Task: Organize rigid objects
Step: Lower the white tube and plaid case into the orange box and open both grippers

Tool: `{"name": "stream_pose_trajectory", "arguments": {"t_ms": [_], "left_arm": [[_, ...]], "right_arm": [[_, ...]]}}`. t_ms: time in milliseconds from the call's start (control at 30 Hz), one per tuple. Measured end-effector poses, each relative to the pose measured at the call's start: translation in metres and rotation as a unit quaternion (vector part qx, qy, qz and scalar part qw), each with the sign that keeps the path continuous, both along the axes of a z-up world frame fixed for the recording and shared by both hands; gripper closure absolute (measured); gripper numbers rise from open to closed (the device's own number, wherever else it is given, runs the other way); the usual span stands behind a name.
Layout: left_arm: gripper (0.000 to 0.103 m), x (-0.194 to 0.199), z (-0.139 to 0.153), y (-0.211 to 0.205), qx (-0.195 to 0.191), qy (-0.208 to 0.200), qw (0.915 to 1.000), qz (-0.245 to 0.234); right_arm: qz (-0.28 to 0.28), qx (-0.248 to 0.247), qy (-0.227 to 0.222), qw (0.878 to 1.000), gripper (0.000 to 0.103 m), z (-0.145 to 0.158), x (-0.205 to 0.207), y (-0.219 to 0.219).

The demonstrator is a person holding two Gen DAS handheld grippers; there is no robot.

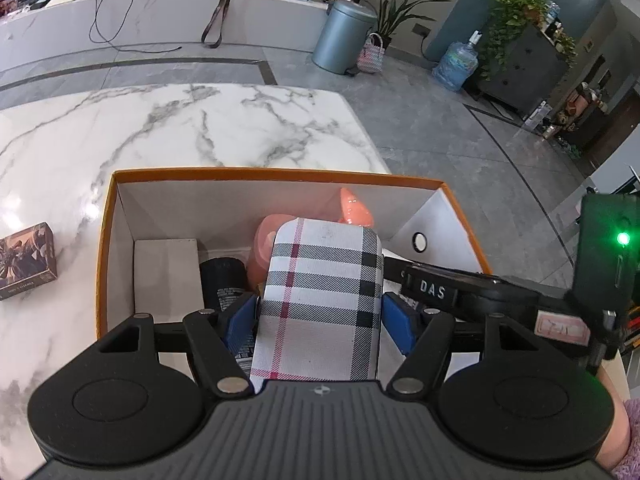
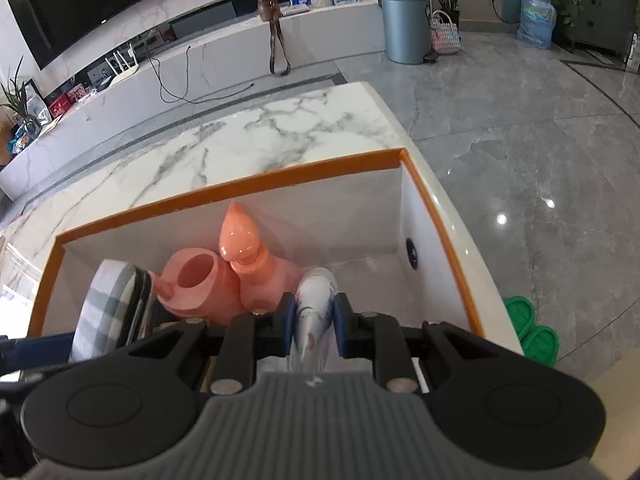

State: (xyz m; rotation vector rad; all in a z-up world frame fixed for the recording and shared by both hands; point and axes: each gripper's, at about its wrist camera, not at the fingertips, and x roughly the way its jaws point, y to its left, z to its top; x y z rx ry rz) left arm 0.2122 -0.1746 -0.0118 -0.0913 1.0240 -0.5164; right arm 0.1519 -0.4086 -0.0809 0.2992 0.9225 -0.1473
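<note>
An orange-rimmed white box (image 1: 276, 175) (image 2: 240, 186) stands on the marble table. My left gripper (image 1: 320, 316) is shut on a plaid case (image 1: 320, 300) and holds it over the box; the case also shows in the right wrist view (image 2: 104, 308). My right gripper (image 2: 314, 320) is shut on a white tube (image 2: 314, 312) inside the box's right part. A pink jug (image 2: 196, 288) and pink bottle (image 2: 240, 240) lie in the box. A black cylinder (image 1: 222, 280) and a white block (image 1: 166, 276) sit at the box's left.
A small dark printed box (image 1: 26, 260) lies on the marble table (image 1: 180, 128) left of the orange box. The table's right edge is close to the box. Green slippers (image 2: 532, 328) lie on the floor to the right.
</note>
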Motion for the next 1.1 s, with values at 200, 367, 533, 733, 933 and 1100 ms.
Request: {"name": "stream_pose_trajectory", "arguments": {"t_ms": [200, 367, 533, 733, 933, 1100], "left_arm": [[0.024, 0.003, -0.006, -0.001, 0.0, 0.011, 0.9999, 0.003], [0.024, -0.003, -0.008, -0.004, 0.009, 0.016, 0.9998, -0.012], [0.024, -0.006, -0.012, -0.003, 0.018, 0.02, 0.9995, -0.016], [0.024, -0.011, -0.01, 0.0, 0.025, 0.024, 0.999, -0.027], [0.024, -0.016, -0.012, -0.004, 0.031, 0.041, 0.9978, -0.041], [0.024, -0.019, -0.016, -0.019, 0.052, 0.038, 0.9932, -0.097]], "right_arm": [[-0.002, 0.005, 0.024, 1.0, 0.082, -0.011, 0.014, -0.002], [0.008, 0.006, 0.049, 0.999, 0.08, -0.015, 0.02, -0.005], [0.02, 0.001, 0.07, 0.997, 0.079, -0.019, 0.019, -0.003], [0.035, -0.025, 0.088, 0.995, 0.079, -0.021, 0.025, 0.0], [0.039, -0.039, 0.065, 0.996, 0.079, -0.009, 0.016, 0.0], [0.017, -0.036, -0.01, 0.999, 0.079, 0.011, -0.012, 0.004]]}}
